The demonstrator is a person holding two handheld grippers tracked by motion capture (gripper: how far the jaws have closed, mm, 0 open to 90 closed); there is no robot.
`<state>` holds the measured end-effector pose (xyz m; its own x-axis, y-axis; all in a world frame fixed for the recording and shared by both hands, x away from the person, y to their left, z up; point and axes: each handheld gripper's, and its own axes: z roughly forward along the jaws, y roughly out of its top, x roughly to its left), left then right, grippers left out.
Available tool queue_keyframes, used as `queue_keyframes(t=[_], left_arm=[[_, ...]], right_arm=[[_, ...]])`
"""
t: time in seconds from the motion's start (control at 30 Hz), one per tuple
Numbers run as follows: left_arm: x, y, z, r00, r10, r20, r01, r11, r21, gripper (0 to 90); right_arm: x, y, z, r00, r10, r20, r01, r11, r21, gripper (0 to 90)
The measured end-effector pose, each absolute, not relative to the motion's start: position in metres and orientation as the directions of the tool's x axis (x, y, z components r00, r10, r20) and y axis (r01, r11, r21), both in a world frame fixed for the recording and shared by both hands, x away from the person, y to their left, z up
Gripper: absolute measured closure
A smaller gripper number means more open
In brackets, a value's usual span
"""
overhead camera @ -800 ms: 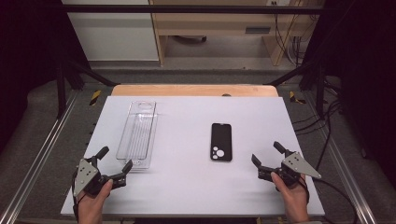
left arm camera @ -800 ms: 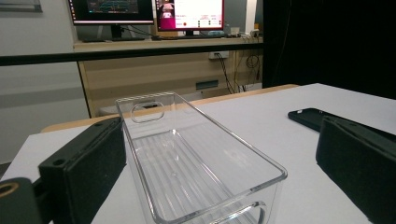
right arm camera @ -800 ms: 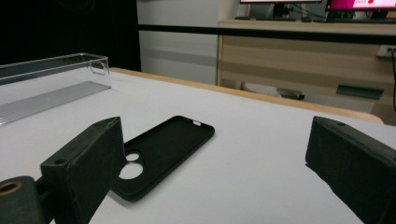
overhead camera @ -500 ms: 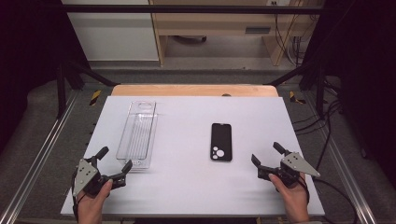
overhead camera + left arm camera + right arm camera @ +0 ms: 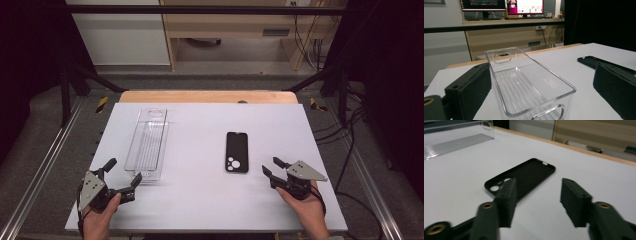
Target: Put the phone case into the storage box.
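Clear plastic bin: the long transparent bin (image 5: 148, 144) lies on the white counter (image 5: 210, 200) at its left half, lengthwise away from the person, with a handle cut-out at each short end.
Black case: the phone case (image 5: 237, 152) lies flat on the counter right of centre, open side up and camera holes toward the person, well apart from the bin.
Left tongs: the left tongs (image 5: 122, 179) stand wide apart near the bin's near end, one jaw on either side of it in the left gripper view, touching nothing.
Right tongs: the right tongs (image 5: 270, 167) are partly apart, holding nothing, just short of the case's near right corner and pointed at it.
Case, handling: likely light and thin, somewhat flexible, so it should bend rather than break; lying flat, it offers little edge to catch.
Case, where to hold: probably across its narrow width at the near end, or by pinching one raised side lip.
Bin, handling: looks rigid, light and smooth-walled, so likely slippery; hard plastic could crack under a heavy squeeze.
Bin, where to hold: the near end wall (image 5: 541, 110) by its cut-out, or a long side wall near the rim.
Risk: the case may skid on the smooth counter when nudged.
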<state>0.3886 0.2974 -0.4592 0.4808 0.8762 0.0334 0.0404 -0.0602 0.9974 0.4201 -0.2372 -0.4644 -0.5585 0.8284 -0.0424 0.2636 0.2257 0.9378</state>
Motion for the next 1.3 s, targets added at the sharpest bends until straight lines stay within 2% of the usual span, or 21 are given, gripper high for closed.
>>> queue_keyframes(t=[0.37, 0.8, 1.3], left_arm=[[0.389, 0.298, -0.459, 0.484, 0.874, 0.03, 0.045, -0.06, 0.997, 1.7], [0.387, 0.298, -0.459, 0.474, 0.879, 0.045, 0.044, -0.075, 0.996, 1.7], [0.387, 0.3, -0.459, 0.43, 0.9, 0.069, 0.038, -0.095, 0.995, 2.6]], right_arm=[[0.439, -0.204, -0.455, -0.666, 0.735, -0.127, 0.293, 0.413, 0.862, 89.1], [0.472, -0.174, -0.445, -0.716, 0.688, -0.116, 0.347, 0.496, 0.796, 90.0], [0.486, -0.147, -0.45, -0.778, 0.624, -0.076, 0.383, 0.567, 0.729, 90.0]])
